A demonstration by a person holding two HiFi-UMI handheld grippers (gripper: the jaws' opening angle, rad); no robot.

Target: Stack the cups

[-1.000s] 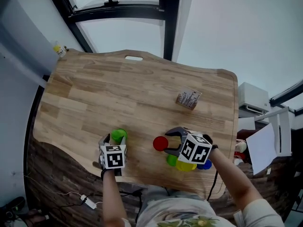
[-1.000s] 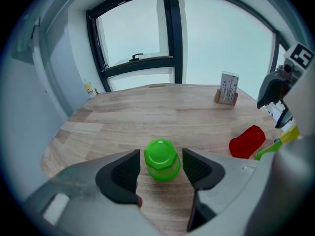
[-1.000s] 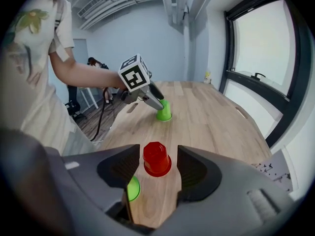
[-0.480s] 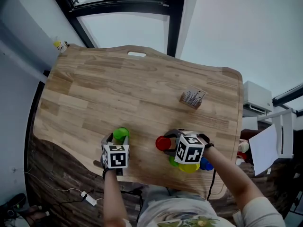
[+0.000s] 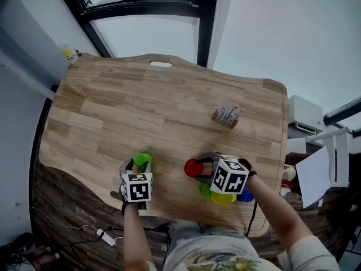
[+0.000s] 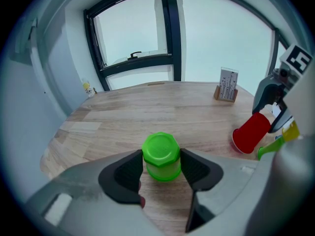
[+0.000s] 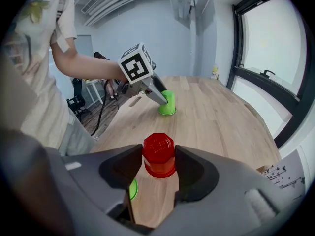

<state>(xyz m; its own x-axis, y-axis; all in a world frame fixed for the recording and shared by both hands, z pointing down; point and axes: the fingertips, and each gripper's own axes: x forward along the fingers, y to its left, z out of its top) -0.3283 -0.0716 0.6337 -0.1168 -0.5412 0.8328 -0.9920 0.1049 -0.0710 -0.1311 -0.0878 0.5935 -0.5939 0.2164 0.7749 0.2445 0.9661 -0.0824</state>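
A green cup [image 5: 142,159] stands upside down on the wooden table [image 5: 141,106] near its front edge. My left gripper [image 5: 138,167] straddles it. Its jaws have just been closing, and both pads now touch the green cup's [image 6: 161,156] sides. A red cup [image 5: 193,167], also upside down, sits to the right between the jaws of my right gripper [image 5: 202,169]. Those jaws have just been closing too, and the pads rest against the red cup [image 7: 159,156]. In the left gripper view the red cup [image 6: 251,132] leans slightly.
A small green cup [image 5: 205,191], a yellow one [image 5: 223,199] and a blue one [image 5: 246,196] lie under my right hand at the table's front edge. A card holder [image 5: 227,116] stands at mid right. A yellow bottle [image 5: 70,55] sits at the far left corner.
The right gripper has edged slightly toward the red cup. The cups and the left gripper stay where they were.
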